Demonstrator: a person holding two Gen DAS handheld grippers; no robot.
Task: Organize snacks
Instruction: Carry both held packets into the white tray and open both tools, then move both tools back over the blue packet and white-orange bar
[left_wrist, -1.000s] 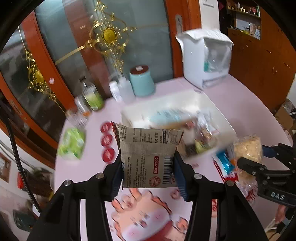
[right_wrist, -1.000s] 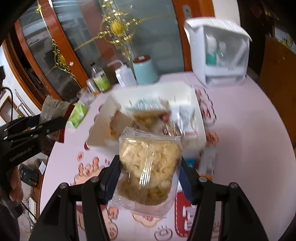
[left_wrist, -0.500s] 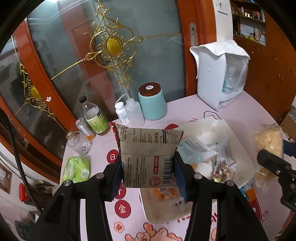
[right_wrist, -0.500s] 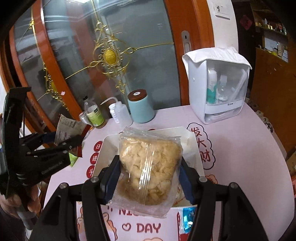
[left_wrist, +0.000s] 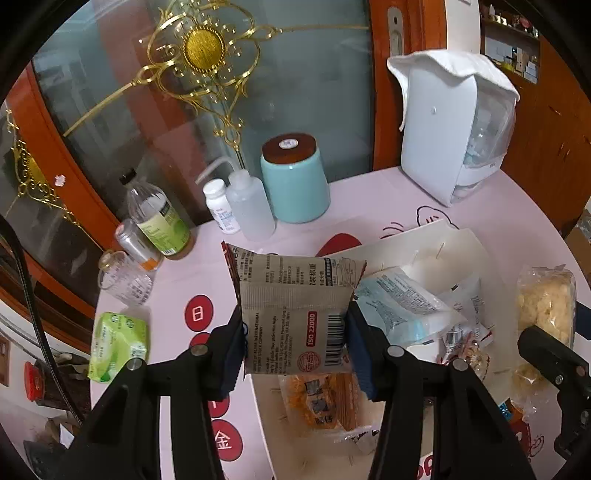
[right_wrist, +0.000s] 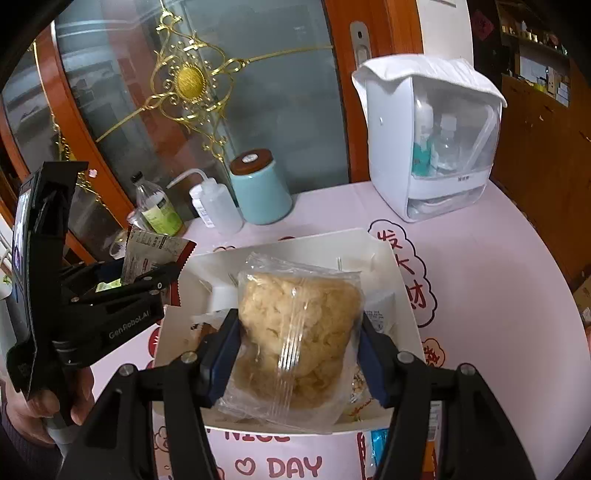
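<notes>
While each gripper's jaws clamp a snack packet (left_wrist: 295, 314), both hover over the tray (right_wrist: 384, 258).

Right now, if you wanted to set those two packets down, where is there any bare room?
The far end of the white box looks bare; its near half is crowded with snack packets. The pink tablecloth is clear between the box and the white dispenser. The back left edge is crowded with bottles and a teal canister.

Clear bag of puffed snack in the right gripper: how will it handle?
The clear snack bag probably weighs little: it's mostly airy puffed pieces. Its film looks crinkly and slick, overhanging the right gripper, so likely floppy. The pieces may crush under pressure.
</notes>
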